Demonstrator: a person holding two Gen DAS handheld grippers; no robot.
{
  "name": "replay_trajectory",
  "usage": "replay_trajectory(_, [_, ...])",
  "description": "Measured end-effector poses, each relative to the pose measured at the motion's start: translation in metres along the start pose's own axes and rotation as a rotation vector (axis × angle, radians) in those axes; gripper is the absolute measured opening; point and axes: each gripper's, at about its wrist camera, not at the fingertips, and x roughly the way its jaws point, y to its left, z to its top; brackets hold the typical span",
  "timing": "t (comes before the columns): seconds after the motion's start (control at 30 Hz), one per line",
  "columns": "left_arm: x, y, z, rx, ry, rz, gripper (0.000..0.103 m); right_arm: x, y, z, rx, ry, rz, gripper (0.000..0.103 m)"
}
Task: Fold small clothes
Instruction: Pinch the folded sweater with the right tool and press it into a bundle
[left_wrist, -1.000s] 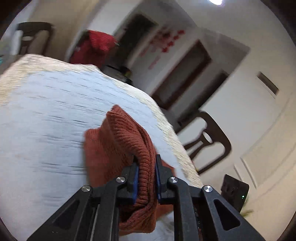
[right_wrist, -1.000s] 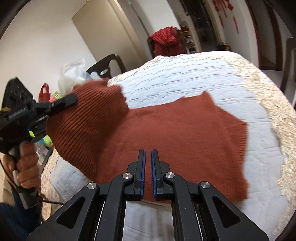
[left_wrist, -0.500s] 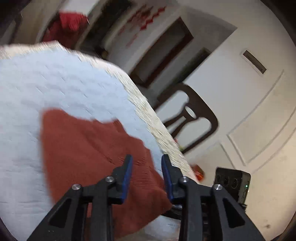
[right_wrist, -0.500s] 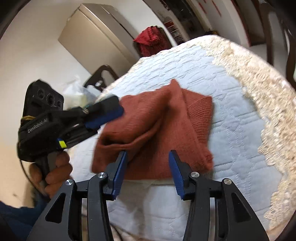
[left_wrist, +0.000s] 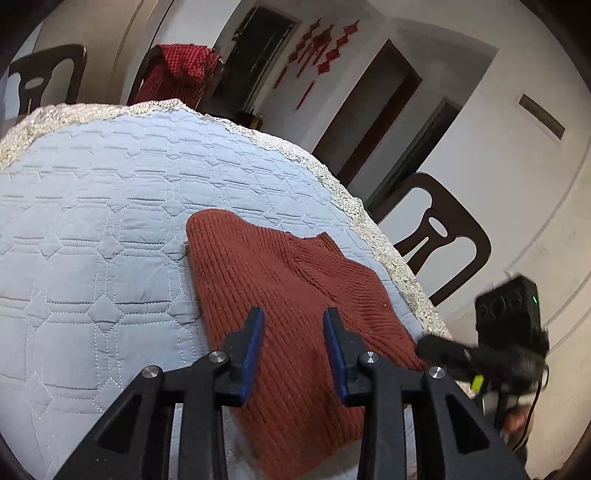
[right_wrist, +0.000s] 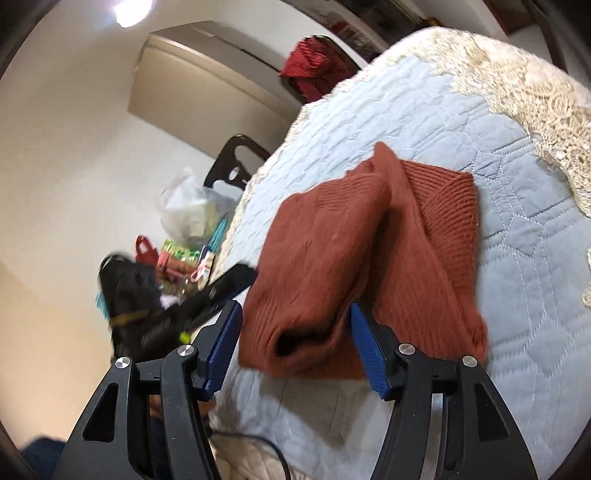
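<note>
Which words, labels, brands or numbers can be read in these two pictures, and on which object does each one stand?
None can be read.
Left gripper: a pale marking on its black body, too blurred to read.
Red wall ornaments: too small to tell if they carry characters.
Packets beside the table: print too small to read.
Rust sweater: no label shows.

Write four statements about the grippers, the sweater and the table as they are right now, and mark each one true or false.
1. Both the left gripper and the right gripper are open. True.
2. The rust knit sweater hangs in the air from the left gripper. False: it lies folded on the quilted tablecloth, held by neither.
3. The tablecloth has a lace edge. True.
4. The red garment lies on the table. False: it hangs over a chair behind the table.
</note>
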Motion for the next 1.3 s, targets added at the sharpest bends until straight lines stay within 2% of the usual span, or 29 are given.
replay_trajectory(0.1, [-0.002, 0.002, -0.002, 0.011, -0.001, 0.001, 0.036, 0.009, -0.005, 0.007, 0.032, 0.006, -0.036, 0.060])
replay_trajectory(0.17, [0.000, 0.003, -0.003, 0.014, -0.002, 0.004, 0.036, 0.014, -0.003, 0.011, 0.012, 0.003, -0.050, 0.040])
replay_trajectory(0.2, [0.000, 0.003, -0.002, 0.016, -0.001, 0.007, 0.036, 0.016, -0.003, 0.013, 0.009, 0.007, -0.068, 0.025])
replay_trajectory(0.23, [0.001, 0.003, -0.002, 0.017, 0.001, 0.008, 0.036, 0.020, -0.004, 0.015, 0.011, 0.010, -0.086, 0.019])
replay_trajectory(0.33, [0.004, -0.002, 0.001, 0.033, 0.006, 0.012, 0.036, 0.021, -0.006, 0.019, -0.002, 0.011, -0.107, 0.016])
replay_trajectory(0.5, [0.013, -0.023, 0.000, 0.097, 0.023, -0.030, 0.036, -0.015, 0.009, 0.025, -0.093, -0.082, -0.128, 0.014])
replay_trajectory(0.63, [0.024, -0.034, -0.007, 0.149, 0.043, -0.029, 0.036, -0.025, -0.019, 0.017, -0.059, -0.096, -0.192, 0.014])
replay_trajectory(0.73, [0.025, -0.040, -0.007, 0.170, 0.042, -0.021, 0.036, -0.028, -0.025, 0.012, -0.049, -0.109, -0.182, 0.013])
replay_trajectory(0.93, [0.020, -0.041, 0.000, 0.175, 0.023, -0.019, 0.036, -0.045, -0.013, 0.013, -0.100, -0.164, -0.167, 0.013])
replay_trajectory(1.1, [0.030, -0.038, -0.006, 0.186, 0.034, 0.015, 0.036, -0.026, -0.035, 0.014, -0.065, -0.102, -0.197, 0.014])
replay_trajectory(1.2, [0.028, -0.040, -0.007, 0.193, 0.031, 0.025, 0.036, -0.028, -0.031, 0.016, -0.079, -0.105, -0.192, 0.014])
replay_trajectory(1.3, [0.021, -0.041, -0.005, 0.179, 0.030, 0.032, 0.036, -0.027, -0.026, 0.019, -0.096, -0.072, -0.212, 0.019])
